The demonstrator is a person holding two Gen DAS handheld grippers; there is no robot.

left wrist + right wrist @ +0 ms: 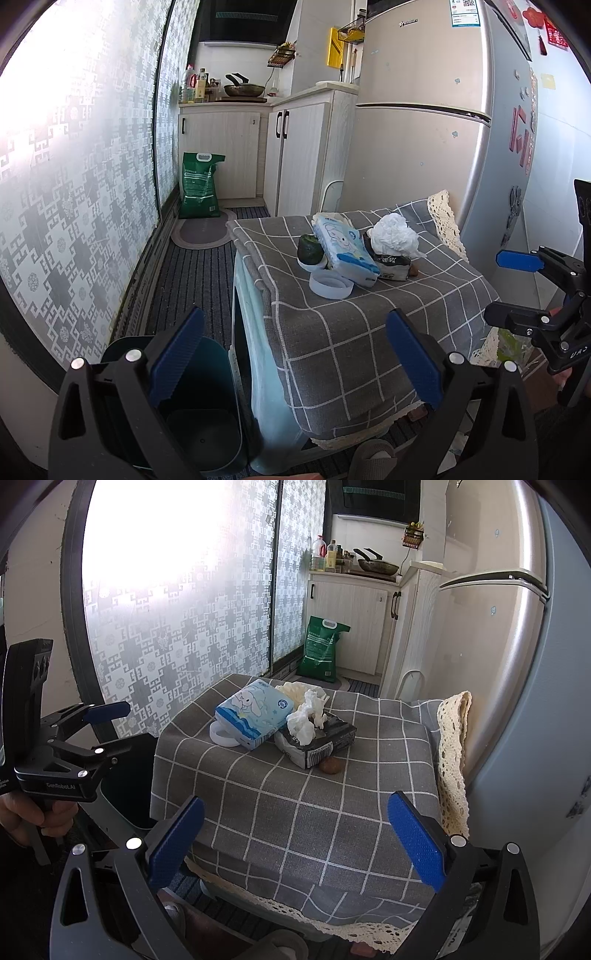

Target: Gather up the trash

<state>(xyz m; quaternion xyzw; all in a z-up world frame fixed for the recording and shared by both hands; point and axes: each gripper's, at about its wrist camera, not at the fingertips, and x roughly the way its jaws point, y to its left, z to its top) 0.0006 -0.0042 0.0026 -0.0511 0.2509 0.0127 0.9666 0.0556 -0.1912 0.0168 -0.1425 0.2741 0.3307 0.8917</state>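
A: What does the left wrist view show?

B: The left gripper (295,365) hangs with its blue fingers (177,356) spread wide and nothing between them. Below it to the left stands a dark teal trash bin (207,417), open at the top, just beside a unit draped in a grey checked cloth (369,332). On the cloth lie a crumpled white tissue (393,230) sitting on a dark tissue pack (391,264), a blue tissue pack (345,245) touching it, a green round object (310,249) and a white lid (330,283). The right gripper (517,288) enters at the right edge, jaws apart and empty.

A: And the right wrist view?

B: The right gripper (295,845) also has its fingers (415,836) wide open, holding nothing, above the near edge of the checked cloth (295,812). The crumpled tissue (308,716) rests on the dark pack (321,740), well ahead of the fingers. A small brown round thing (330,765) lies just in front of that pack. The blue pack (255,710) leans over the white lid (225,734). The left gripper (110,727) shows at the left, open, with the bin (129,779) behind it. A fridge (498,627) stands to the right.
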